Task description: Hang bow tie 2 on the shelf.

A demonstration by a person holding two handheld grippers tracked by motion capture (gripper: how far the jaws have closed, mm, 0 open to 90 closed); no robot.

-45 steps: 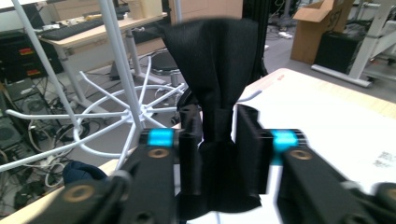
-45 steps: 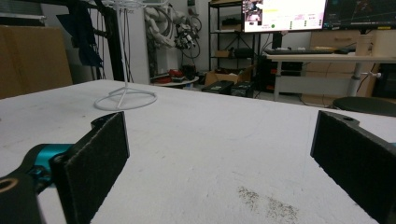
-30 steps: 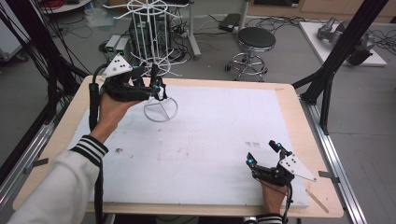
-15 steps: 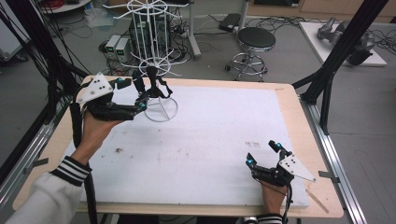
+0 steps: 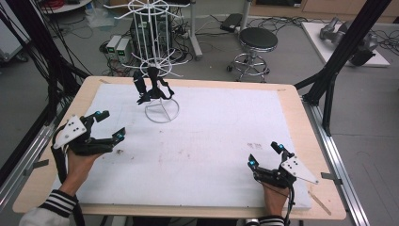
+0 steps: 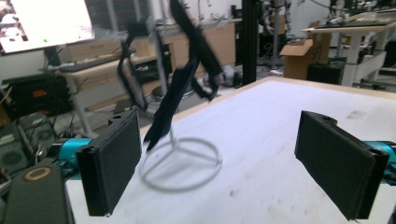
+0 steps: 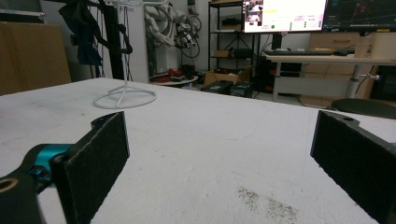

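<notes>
The white wire rack (image 5: 159, 61) with black straps (image 5: 151, 87) blocks the far-left mat (image 5: 221, 136); elsewhere it lies open.

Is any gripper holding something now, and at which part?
No. Left gripper and right gripper are open and empty; the black straps hang on the rack.

A white wire rack (image 5: 159, 56) carries black straps (image 5: 151, 87); the desk (image 5: 226, 141) is white-topped with tan edges; both tools are black with teal tips.

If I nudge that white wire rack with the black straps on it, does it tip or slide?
The white wire rack looks tall on a small ring base, so a high push probably tips it. Thin wire suggests it is light; a low nudge likely slides it. The black straps hang limp, likely swinging.
</notes>
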